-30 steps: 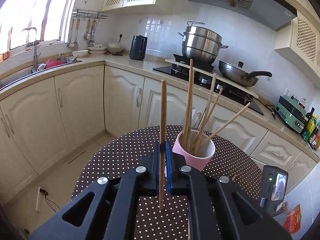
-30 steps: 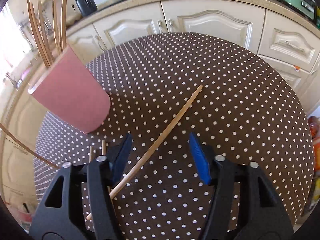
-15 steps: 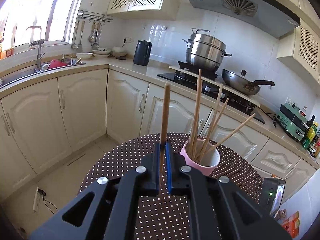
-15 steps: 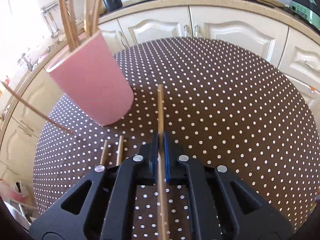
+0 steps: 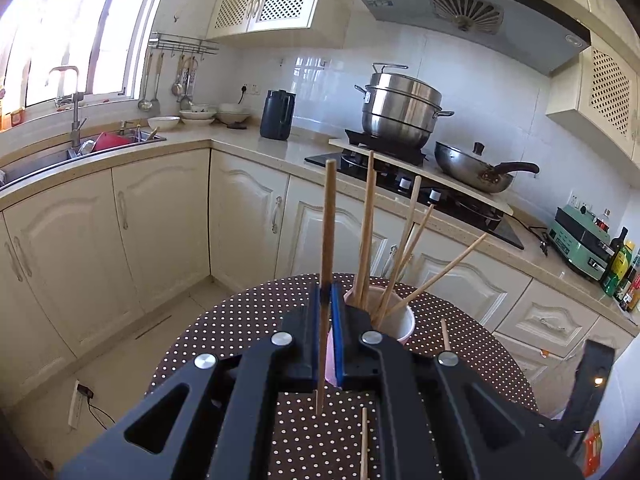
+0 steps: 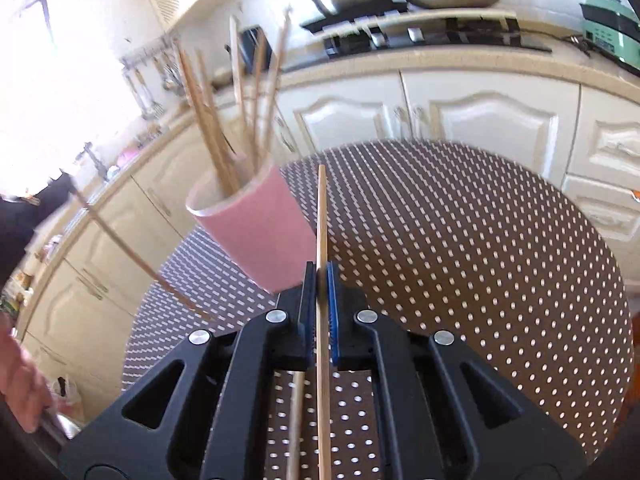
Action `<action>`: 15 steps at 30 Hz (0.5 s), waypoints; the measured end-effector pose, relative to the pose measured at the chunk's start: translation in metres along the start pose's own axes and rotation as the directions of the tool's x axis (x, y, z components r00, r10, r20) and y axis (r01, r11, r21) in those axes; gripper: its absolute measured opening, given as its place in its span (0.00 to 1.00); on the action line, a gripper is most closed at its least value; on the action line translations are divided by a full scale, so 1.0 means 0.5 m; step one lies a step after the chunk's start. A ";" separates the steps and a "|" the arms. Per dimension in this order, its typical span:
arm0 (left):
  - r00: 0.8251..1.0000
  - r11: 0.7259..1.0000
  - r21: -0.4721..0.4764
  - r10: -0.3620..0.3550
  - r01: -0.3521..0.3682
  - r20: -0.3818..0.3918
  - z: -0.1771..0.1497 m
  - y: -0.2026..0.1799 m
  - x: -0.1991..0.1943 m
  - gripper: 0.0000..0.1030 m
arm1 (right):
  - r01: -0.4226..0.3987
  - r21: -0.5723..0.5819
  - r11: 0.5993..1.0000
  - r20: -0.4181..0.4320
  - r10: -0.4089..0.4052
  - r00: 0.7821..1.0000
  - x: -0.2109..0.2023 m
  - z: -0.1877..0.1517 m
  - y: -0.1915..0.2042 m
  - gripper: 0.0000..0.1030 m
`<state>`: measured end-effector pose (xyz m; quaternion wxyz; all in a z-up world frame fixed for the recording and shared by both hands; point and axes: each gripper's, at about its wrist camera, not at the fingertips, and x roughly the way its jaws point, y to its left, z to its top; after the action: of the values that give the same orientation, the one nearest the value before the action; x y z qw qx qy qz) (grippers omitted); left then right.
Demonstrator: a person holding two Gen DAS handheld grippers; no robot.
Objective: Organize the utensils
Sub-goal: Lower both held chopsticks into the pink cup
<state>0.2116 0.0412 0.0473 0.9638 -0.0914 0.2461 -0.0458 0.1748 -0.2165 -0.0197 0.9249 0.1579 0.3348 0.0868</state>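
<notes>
Two chopsticks are now riding in my grippers: the right gripper point(image 6: 319, 276) has just snapped together on the chopstick point(image 6: 322, 240) that was lying on the polka-dot tablecloth point(image 6: 460, 248) and is lifting it clear, while the left gripper point(image 5: 331, 300) is pinching its own chopstick point(image 5: 329, 224) upright. Beyond them, the pink cup point(image 5: 394, 320) is already holding several chopsticks, so both are ready for dropping in; at least two more are lying loose on the cloth.
</notes>
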 end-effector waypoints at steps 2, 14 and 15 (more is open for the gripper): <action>1.000 1.000 0.007 0.006 -0.006 0.005 0.004 -0.010 -0.001 0.06 | -0.015 -0.008 1.000 0.035 0.016 0.999 -0.022 0.008 0.009 0.06; 0.998 0.996 0.073 -0.056 0.055 0.019 0.033 -0.075 -0.020 0.06 | -0.227 -0.122 0.966 0.266 0.252 0.930 -0.120 0.141 0.091 0.06; 0.997 0.995 0.074 -0.073 0.072 0.017 0.038 -0.078 -0.021 0.06 | -0.262 -0.126 0.957 0.275 0.287 0.917 -0.124 0.153 0.094 0.06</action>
<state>0.2101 0.0072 0.0762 0.9666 -0.0654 0.2313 -0.0888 0.1748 -0.2069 0.0889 0.9486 0.1740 0.1656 0.2059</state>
